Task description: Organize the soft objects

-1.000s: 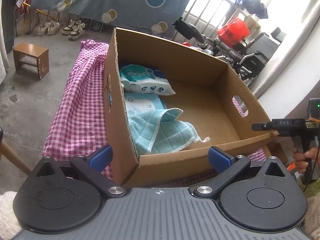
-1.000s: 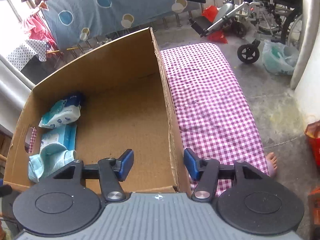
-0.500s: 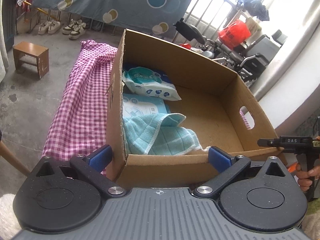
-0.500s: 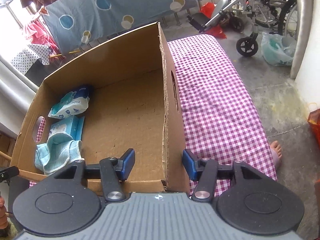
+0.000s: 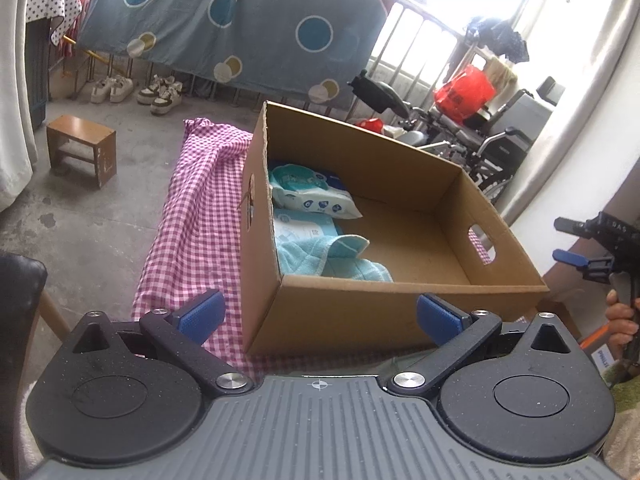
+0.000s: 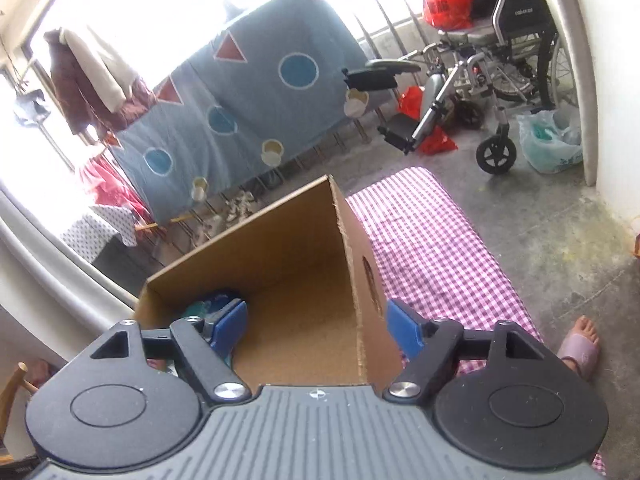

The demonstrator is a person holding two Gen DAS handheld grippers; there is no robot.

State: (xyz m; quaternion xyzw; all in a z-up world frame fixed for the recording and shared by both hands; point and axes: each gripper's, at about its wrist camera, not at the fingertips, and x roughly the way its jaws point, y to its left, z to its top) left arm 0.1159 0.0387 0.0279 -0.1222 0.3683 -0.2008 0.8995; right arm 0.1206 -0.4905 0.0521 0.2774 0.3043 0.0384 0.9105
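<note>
An open cardboard box stands on a purple checked cloth. Along its left wall lie a wipes pack, a flat blue pack and a teal towel. My left gripper is open, held just short of the box's near left corner, touching nothing. My right gripper straddles the right wall of the box; its jaws are opening and the pads stand off the cardboard. The right gripper also shows at the right edge of the left wrist view, in a hand.
A wooden stool and shoes stand on the concrete floor at far left. A wheelchair and bags are behind the cloth at right. A slippered foot rests beside the cloth. A dark chair back is at near left.
Both grippers have drawn back and risen from the box, so it looks smaller. The right gripper's jaws have widened around the right wall and its view has tilted up.
</note>
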